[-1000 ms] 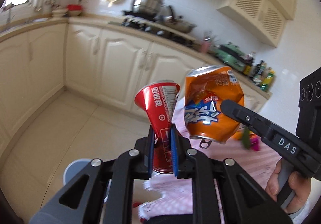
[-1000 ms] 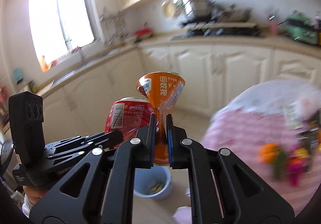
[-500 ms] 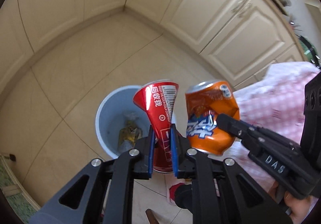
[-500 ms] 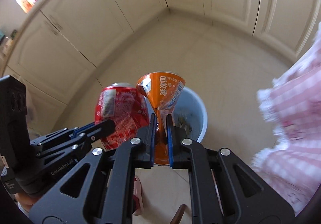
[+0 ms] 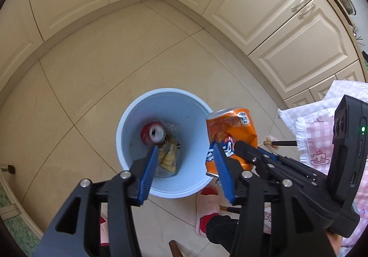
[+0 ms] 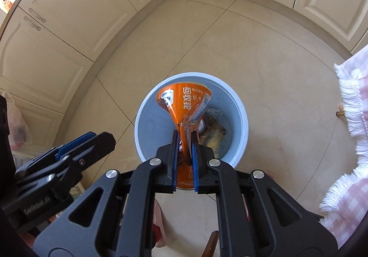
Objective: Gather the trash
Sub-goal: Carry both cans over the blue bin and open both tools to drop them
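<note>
A pale blue bin stands on the tile floor below both grippers; it also shows in the right wrist view. My left gripper is open and empty above the bin. A crushed red can, blurred, is inside the bin beside a yellow wrapper. My right gripper is shut on a crushed orange can and holds it over the bin. The orange can hangs at the bin's right rim in the left wrist view.
Cream cabinets line the walls around the floor corner. A pink checked tablecloth with white fringe hangs at the right, also in the right wrist view. A red and white slipper is on the floor near the bin.
My left gripper has opened and the red can has dropped into the bin. Both grippers have moved closer over the bin. The right gripper still holds the orange can.
</note>
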Demonstrator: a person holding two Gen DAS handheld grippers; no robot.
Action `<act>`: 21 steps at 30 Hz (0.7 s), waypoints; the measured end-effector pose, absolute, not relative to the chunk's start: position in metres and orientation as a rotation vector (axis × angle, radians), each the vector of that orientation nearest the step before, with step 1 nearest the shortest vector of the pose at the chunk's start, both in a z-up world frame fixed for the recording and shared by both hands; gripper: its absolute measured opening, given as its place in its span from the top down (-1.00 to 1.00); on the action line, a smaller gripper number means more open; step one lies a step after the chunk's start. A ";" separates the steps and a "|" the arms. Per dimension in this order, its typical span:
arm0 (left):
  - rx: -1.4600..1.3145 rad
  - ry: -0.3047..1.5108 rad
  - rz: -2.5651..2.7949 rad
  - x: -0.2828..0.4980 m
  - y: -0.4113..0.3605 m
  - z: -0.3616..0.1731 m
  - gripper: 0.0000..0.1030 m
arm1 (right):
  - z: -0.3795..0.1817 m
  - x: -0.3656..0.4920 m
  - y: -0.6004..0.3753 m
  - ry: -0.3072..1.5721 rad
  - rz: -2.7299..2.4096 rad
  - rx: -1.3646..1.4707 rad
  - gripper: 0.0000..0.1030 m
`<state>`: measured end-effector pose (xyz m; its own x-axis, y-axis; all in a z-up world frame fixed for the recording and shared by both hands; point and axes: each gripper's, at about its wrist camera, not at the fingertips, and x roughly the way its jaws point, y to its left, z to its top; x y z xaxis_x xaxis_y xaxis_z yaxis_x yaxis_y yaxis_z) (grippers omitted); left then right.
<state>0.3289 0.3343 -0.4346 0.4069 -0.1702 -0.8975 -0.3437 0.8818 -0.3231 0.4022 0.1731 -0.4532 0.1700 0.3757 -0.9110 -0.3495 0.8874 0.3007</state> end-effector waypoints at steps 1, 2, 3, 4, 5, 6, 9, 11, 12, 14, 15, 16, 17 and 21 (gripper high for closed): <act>-0.505 1.165 0.128 0.327 0.336 -0.435 0.04 | -0.454 0.402 0.172 1.302 0.514 0.023 0.80; -0.507 1.169 0.133 0.327 0.336 -0.436 0.04 | -0.454 0.402 0.173 1.302 0.513 0.020 0.80; -0.512 1.171 0.137 0.326 0.337 -0.436 0.04 | -0.454 0.401 0.174 1.303 0.514 0.019 0.79; -0.514 1.172 0.142 0.326 0.339 -0.436 0.03 | -0.453 0.401 0.175 1.303 0.517 0.022 0.79; -0.513 1.174 0.146 0.325 0.340 -0.436 0.02 | -0.453 0.401 0.175 1.301 0.516 0.019 0.79; -0.514 1.176 0.150 0.324 0.341 -0.436 0.02 | -0.453 0.401 0.176 1.299 0.515 0.017 0.79; -0.519 1.177 0.161 0.324 0.339 -0.437 0.00 | -0.452 0.401 0.177 1.293 0.516 0.028 0.78; -0.519 1.177 0.167 0.323 0.339 -0.437 -0.01 | -0.451 0.402 0.179 1.286 0.512 0.033 0.76; -0.519 1.176 0.170 0.323 0.338 -0.437 -0.02 | -0.451 0.402 0.179 1.285 0.510 0.035 0.76; -0.519 1.174 0.171 0.323 0.339 -0.436 -0.05 | -0.451 0.401 0.180 1.284 0.506 0.030 0.75; -0.518 1.172 0.175 0.322 0.340 -0.436 -0.05 | -0.450 0.401 0.180 1.283 0.502 0.026 0.75; -0.519 1.173 0.177 0.322 0.341 -0.436 -0.07 | -0.449 0.401 0.180 1.281 0.505 0.029 0.73; -0.522 1.173 0.176 0.322 0.341 -0.436 -0.07 | -0.448 0.400 0.181 1.280 0.505 0.030 0.68; -0.523 1.181 0.180 0.321 0.342 -0.437 -0.08 | -0.443 0.399 0.179 1.267 0.502 0.029 0.30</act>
<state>0.3207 0.3418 -0.4371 0.3823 -0.1340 -0.9143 -0.4004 0.8677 -0.2946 0.3989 0.1788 -0.4432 0.2061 0.3761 -0.9034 -0.3449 0.8919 0.2926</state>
